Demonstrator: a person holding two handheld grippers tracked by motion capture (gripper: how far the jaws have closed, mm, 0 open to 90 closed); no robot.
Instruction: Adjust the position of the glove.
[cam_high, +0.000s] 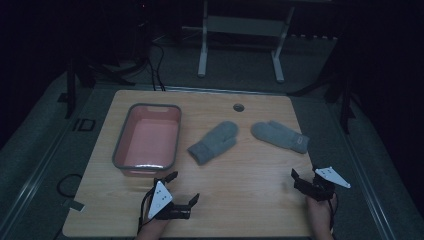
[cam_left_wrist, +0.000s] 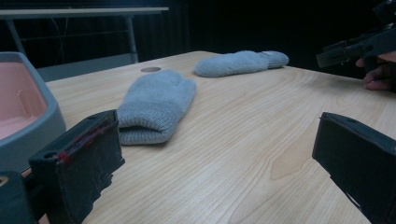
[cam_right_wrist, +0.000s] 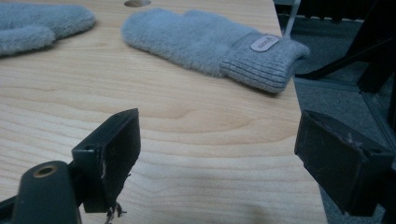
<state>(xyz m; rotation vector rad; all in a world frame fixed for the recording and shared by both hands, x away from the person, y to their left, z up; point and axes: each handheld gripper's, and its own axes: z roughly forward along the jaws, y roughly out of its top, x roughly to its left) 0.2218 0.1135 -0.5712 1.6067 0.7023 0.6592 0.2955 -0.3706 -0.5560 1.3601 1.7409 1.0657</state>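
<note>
Two grey knitted mittens lie flat on the wooden table. One mitten (cam_high: 215, 141) (cam_left_wrist: 156, 105) (cam_right_wrist: 37, 25) is at the middle, its cuff toward the near left. The other mitten (cam_high: 280, 136) (cam_left_wrist: 240, 63) (cam_right_wrist: 215, 42) lies to its right, with a small label on its cuff near the table's right edge. My left gripper (cam_high: 184, 187) (cam_left_wrist: 219, 140) sits low near the front edge, open, with bare wood between its jaws. My right gripper (cam_high: 306, 176) (cam_right_wrist: 224, 140) hovers at the front right corner, also open and holding nothing, short of the labelled mitten.
A pink basin with a grey rim (cam_high: 150, 106) (cam_left_wrist: 28, 135) stands on the left half of the table, just beyond my left gripper. A round cable hole (cam_high: 238, 107) sits near the far edge. The table's right edge (cam_right_wrist: 299, 121) runs close to my right gripper.
</note>
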